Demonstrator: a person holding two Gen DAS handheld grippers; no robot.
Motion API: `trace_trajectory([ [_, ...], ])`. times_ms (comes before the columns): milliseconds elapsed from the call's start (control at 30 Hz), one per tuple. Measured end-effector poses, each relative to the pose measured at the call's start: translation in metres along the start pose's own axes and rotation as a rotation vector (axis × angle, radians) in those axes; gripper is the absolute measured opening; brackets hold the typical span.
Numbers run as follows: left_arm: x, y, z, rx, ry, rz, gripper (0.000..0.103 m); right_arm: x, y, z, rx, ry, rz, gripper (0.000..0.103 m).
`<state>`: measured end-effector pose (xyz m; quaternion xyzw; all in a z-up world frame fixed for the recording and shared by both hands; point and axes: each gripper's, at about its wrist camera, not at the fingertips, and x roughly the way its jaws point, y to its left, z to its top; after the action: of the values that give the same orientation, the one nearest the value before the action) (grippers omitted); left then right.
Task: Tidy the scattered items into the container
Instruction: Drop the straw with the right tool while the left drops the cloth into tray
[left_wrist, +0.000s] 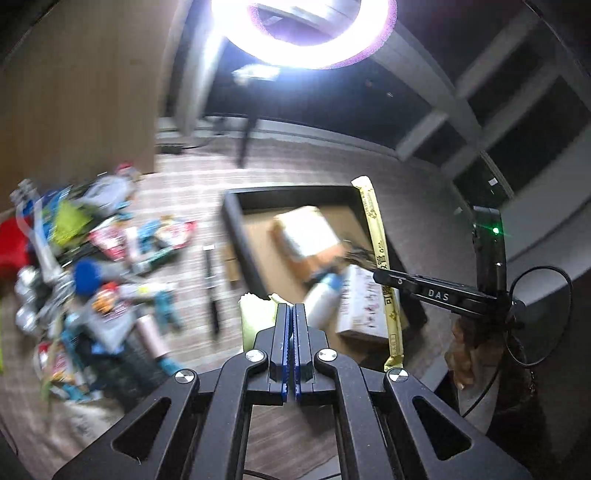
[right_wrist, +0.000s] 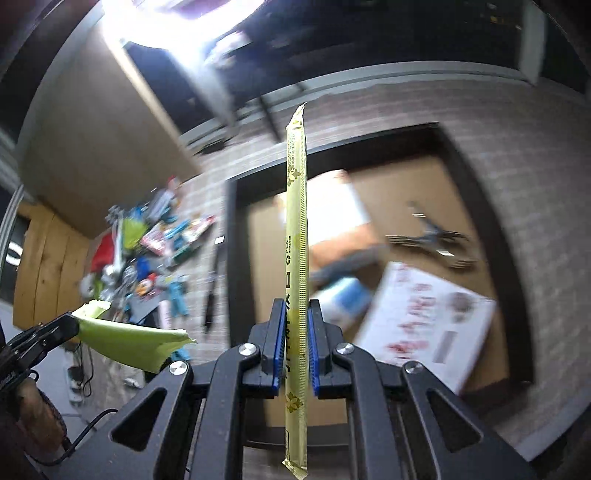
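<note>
My right gripper (right_wrist: 295, 310) is shut on a long yellow stick packet (right_wrist: 295, 229), held upright above the near rim of the black-walled box (right_wrist: 231, 236). The packet (left_wrist: 380, 254) and that gripper (left_wrist: 380, 275) also show in the left wrist view. My left gripper (left_wrist: 294, 310) is shut on a light green packet (left_wrist: 255, 317), which also shows in the right wrist view (right_wrist: 129, 339). The box (left_wrist: 231, 218) holds a white carton (right_wrist: 424, 321), a brown parcel (left_wrist: 306, 236), a white bottle (left_wrist: 321, 299) and pliers (right_wrist: 432, 240).
A heap of scattered packets, tools and cans (left_wrist: 81, 266) lies on the wood-pattern floor left of the box. A black pen (left_wrist: 212, 291) lies between the heap and the box. A bright ring light (left_wrist: 306, 33) glares overhead. A brown cabinet (left_wrist: 81, 92) stands behind the heap.
</note>
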<state>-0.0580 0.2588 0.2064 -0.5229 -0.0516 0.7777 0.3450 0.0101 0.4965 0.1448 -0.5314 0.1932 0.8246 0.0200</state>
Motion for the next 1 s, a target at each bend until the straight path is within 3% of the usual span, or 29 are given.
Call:
trace_trajectory([
  [333,0.050,-0.074,0.022,0.106,0.047,-0.025,0.002,-0.017,-0.074,0.013,0.082,-0.028,-0.112,0.011],
  [400,0.058,-0.077,0.024,0.103,0.074,-0.019,0.025,-0.013,-0.074,0.015,0.062,-0.027,-0.135,0.013],
  [500,0.060,-0.075,0.022,0.103,0.058,0.019,0.029,-0.011,-0.075,0.018,0.062,-0.036,-0.197,0.027],
  [733,0.057,-0.050,0.014,0.073,0.067,0.059,0.029,-0.004,-0.070,0.020,0.073,-0.042,-0.172,0.029],
  [1000,0.029,0.030,-0.002,-0.037,0.054,0.144,0.029,0.002,-0.023,0.010,-0.019,-0.034,-0.092,0.029],
])
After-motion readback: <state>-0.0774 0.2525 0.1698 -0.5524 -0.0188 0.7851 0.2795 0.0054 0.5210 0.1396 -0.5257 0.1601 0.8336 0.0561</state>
